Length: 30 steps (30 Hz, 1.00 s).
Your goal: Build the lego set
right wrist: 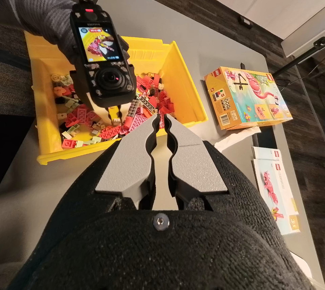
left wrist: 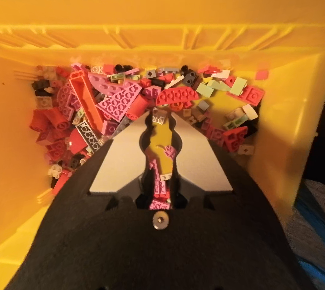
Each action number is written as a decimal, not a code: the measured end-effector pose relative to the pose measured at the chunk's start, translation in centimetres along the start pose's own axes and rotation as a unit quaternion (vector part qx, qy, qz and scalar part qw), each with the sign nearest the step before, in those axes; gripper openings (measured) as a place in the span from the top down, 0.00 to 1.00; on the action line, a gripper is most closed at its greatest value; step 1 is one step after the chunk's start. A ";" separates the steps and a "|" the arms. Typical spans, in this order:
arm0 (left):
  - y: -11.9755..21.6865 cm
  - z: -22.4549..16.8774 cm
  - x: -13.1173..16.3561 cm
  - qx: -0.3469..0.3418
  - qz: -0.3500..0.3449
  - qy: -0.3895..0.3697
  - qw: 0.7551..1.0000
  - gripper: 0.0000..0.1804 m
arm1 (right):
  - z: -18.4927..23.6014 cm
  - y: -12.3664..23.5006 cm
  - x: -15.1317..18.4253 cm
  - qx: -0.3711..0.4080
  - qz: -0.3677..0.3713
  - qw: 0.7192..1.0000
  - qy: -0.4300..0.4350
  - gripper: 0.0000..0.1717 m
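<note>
Inside the yellow bin point(left wrist: 281, 105), amid loose bricks point(left wrist: 119, 103), the left gripper point(left wrist: 159, 114) seems to pinch a small pale plate point(left wrist: 159, 118) by its ends: light, stiff, slick; the right gripper point(right wrist: 161, 117), nearly clenched on nothing, hovers over the bin's near rim

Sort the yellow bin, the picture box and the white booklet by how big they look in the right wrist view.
1. yellow bin
2. picture box
3. white booklet
The box and booklet look fairly close in size, and the booklet lies nearer the camera, so their order is unsure.
</note>
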<state>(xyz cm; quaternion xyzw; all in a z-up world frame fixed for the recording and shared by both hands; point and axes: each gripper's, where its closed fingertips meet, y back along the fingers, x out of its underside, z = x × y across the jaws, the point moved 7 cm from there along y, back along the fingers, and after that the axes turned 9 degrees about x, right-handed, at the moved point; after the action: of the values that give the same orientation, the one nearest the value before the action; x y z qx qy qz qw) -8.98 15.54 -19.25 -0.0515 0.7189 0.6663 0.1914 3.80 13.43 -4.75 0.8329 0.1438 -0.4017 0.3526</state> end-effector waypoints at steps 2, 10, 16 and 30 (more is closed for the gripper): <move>0.0 0.0 0.1 0.004 0.004 0.003 1.000 0.91 | 0.0 0.0 0.0 0.000 0.001 1.000 0.000 0.99; 0.6 -1.3 1.3 0.016 0.037 0.019 0.999 0.92 | 0.0 -0.2 0.1 -0.002 0.005 1.000 -0.003 0.99; 0.9 -1.6 -0.2 0.014 -0.011 0.002 1.000 0.78 | 0.1 -0.2 0.1 -0.002 0.007 1.000 0.000 0.99; 0.7 -2.2 0.6 0.114 0.065 -0.016 0.991 0.80 | 0.1 -0.7 0.3 -0.004 0.019 1.000 -0.002 0.99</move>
<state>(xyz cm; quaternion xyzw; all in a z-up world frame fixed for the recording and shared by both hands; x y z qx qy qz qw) -10.18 13.58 -18.72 0.0285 0.7888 0.5916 0.1641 3.54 13.84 -5.32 0.8333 0.1288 -0.3960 0.3636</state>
